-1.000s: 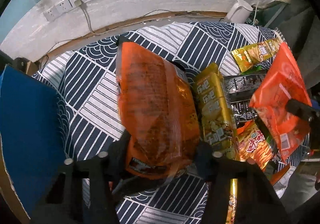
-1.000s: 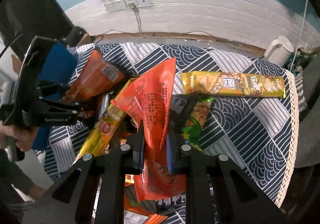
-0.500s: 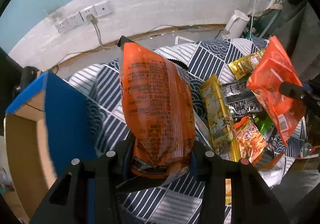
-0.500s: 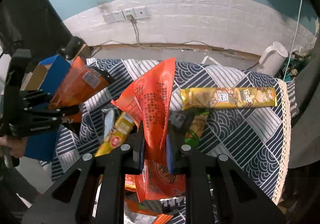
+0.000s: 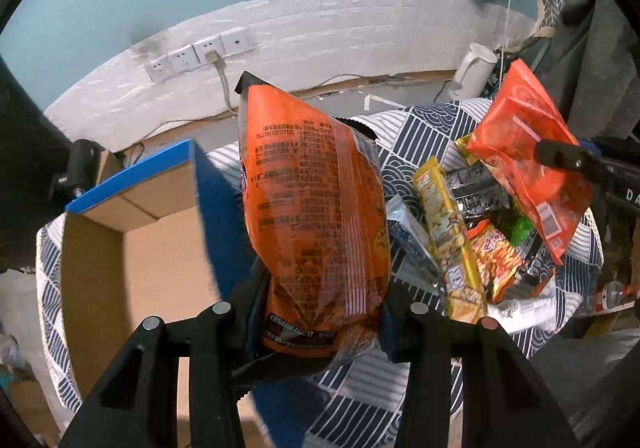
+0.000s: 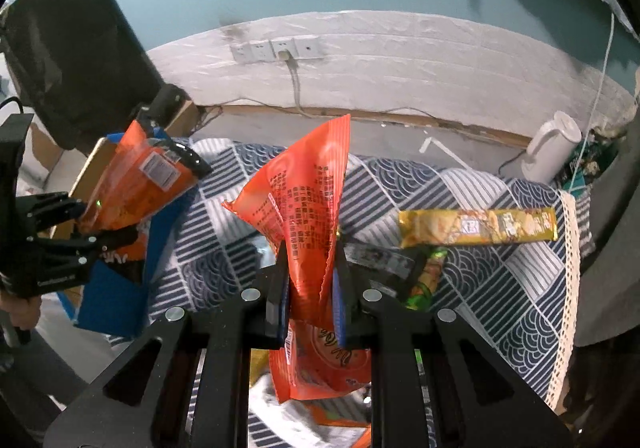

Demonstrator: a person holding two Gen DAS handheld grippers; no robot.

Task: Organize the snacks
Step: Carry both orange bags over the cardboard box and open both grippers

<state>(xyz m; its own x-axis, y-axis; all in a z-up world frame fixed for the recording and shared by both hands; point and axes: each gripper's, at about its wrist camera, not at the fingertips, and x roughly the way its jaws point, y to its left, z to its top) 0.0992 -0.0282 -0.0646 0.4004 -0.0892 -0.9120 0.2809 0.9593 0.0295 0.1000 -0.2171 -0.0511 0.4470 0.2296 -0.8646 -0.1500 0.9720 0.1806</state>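
The left gripper [image 5: 320,312] jaws are clamping an orange chip bag [image 5: 312,208] beside the cardboard box [image 5: 152,248]; the right gripper [image 6: 312,288] jaws are pinching a red snack packet [image 6: 308,200] above the table [image 6: 500,288].

Orange bag [image 5: 316,216] in tongs [image 5: 320,312] (left)

Both cams are fisheyes sitting right behind their fingers, tilted steeply down toward the wall with the socket strip [image 5: 200,56]. The left one looks over the cardboard box [image 5: 132,232], the right one over the patterned worktop [image 6: 480,288]. They share the sockets, the white kettle [image 6: 554,146], the box and the cloth.
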